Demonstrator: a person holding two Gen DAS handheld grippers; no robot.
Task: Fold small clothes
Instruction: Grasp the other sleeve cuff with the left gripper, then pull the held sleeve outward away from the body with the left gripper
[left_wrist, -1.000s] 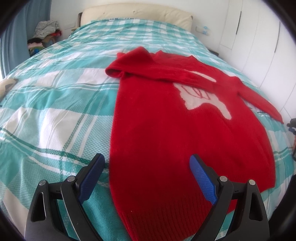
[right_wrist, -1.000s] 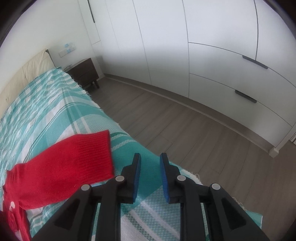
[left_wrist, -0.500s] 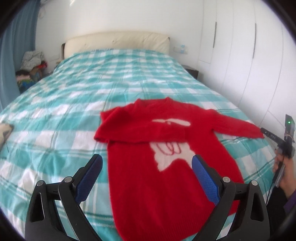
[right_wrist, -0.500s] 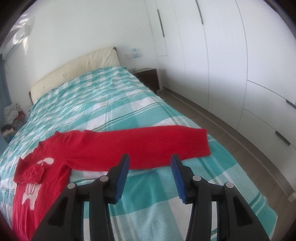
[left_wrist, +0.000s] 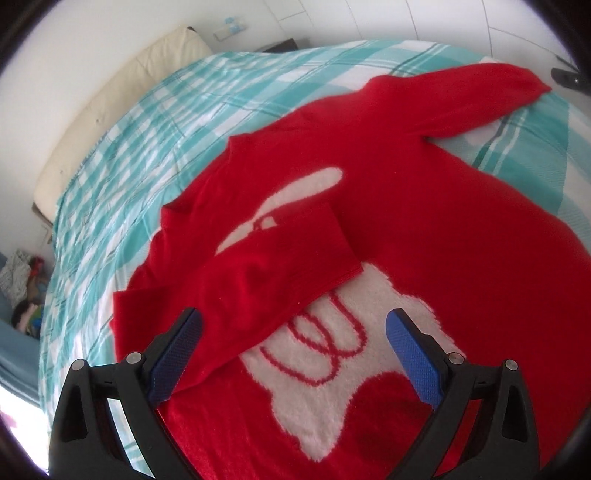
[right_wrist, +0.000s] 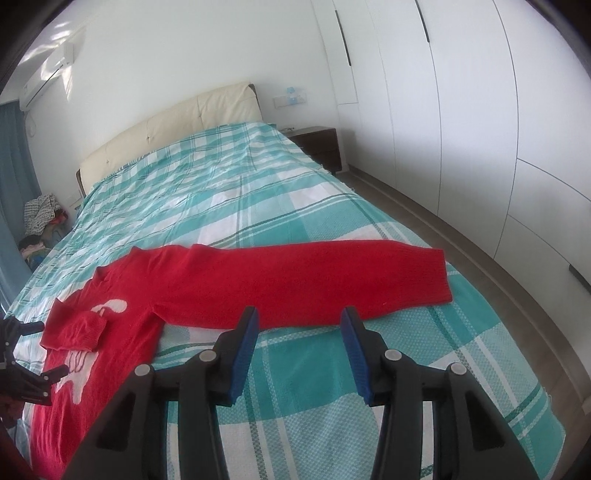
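One sleeve (left_wrist: 258, 280) of the red knitted sweater (left_wrist: 461, 258) on the teal checked bedspread (right_wrist: 258, 192) is folded in. Your left gripper (left_wrist: 293, 347) and right gripper (right_wrist: 299, 350) hang spread, empty. Next: pinch the outstretched sleeve (right_wrist: 314, 273) and fold it across.

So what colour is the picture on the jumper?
White with red loops, clearest in the left wrist view.
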